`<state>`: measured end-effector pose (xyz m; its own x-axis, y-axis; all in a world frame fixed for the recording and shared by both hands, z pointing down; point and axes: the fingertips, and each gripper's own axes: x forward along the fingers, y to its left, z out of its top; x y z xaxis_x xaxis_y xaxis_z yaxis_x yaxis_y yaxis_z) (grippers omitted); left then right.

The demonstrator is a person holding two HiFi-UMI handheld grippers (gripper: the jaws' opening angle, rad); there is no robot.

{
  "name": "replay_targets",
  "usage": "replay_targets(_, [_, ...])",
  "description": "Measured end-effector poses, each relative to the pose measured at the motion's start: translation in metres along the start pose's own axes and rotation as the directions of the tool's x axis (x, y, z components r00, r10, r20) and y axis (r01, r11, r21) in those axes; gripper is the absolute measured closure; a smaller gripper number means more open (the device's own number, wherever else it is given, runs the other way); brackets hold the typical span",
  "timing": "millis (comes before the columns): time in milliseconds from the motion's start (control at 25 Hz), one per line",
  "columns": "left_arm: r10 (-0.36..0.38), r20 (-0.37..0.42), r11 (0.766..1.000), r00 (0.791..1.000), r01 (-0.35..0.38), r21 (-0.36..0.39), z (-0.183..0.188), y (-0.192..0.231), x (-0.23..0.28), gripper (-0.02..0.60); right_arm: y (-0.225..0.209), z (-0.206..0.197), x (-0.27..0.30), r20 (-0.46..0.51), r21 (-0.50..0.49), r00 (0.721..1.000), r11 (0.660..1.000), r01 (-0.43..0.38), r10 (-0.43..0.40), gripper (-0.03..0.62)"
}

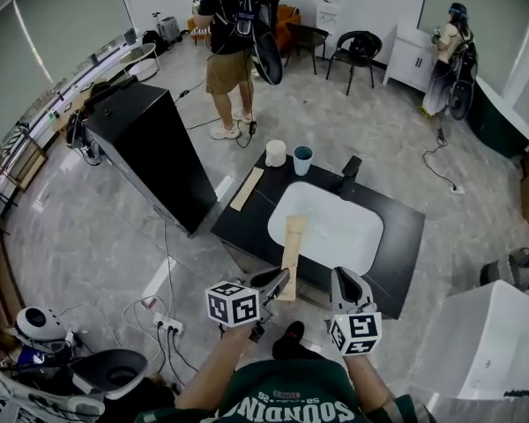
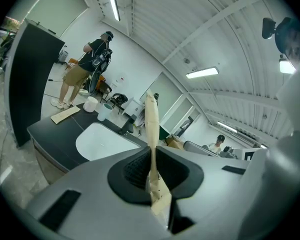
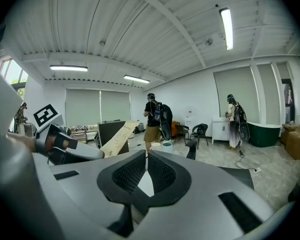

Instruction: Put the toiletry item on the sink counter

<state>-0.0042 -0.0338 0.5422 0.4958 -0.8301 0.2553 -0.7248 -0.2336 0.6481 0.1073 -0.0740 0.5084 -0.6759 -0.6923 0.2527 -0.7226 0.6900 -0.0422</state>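
Head view: the left tool (image 1: 280,282) grips the near end of a long, flat beige packet (image 1: 294,241). The packet reaches out over the near rim of the white basin (image 1: 335,236) set in the black surface (image 1: 404,236). Its print is too small to read. The right tool (image 1: 344,282) hangs just beside the left one, by the surface's front edge. Bare black surface lies right of the basin. A white cup (image 1: 275,153) and a teal cup (image 1: 302,159) stand at the back, and a second packet (image 1: 247,189) lies along the left edge.

Left gripper view: the jaws are clamped on the packet, seen edge-on, with its lower end cut off between them.

Right gripper view: the right tool's jaws are pressed together on nothing, and the packet slants at the left.
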Motion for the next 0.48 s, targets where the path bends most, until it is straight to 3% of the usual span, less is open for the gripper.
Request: replay_targets(480, [0.011, -0.048, 1.000, 0.999, -0.012, -0.011, 0.035, 0.033, 0.056, 0.541, -0.038, 0.012, 0.059, -0.024, 0.018, 1.000, 1.000, -0.001, 0.001, 0.551])
